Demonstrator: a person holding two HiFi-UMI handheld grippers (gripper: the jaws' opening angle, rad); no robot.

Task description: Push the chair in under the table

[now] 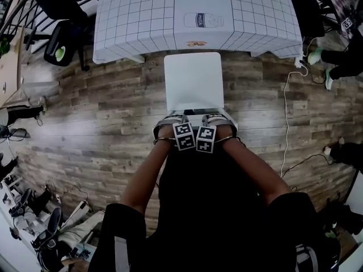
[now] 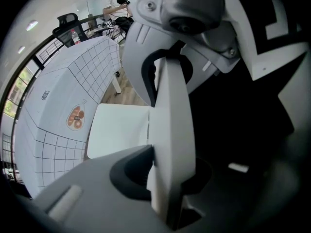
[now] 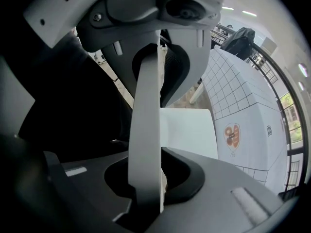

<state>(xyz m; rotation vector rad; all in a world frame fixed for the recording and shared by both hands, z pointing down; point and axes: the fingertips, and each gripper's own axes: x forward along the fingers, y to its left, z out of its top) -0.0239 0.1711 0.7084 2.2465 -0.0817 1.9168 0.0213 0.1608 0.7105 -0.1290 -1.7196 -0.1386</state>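
The left gripper and right gripper each squeeze the back of the chair. It stands just in front of the table, seat not under yet. It looks hard and light; push there

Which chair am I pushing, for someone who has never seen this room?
Find the table under the grid-patterned cloth. Centred at its near edge stands the chair, its backrest clamped by the left gripper and right gripper. It is plain white, unlike the black office chair at the table's left corner.
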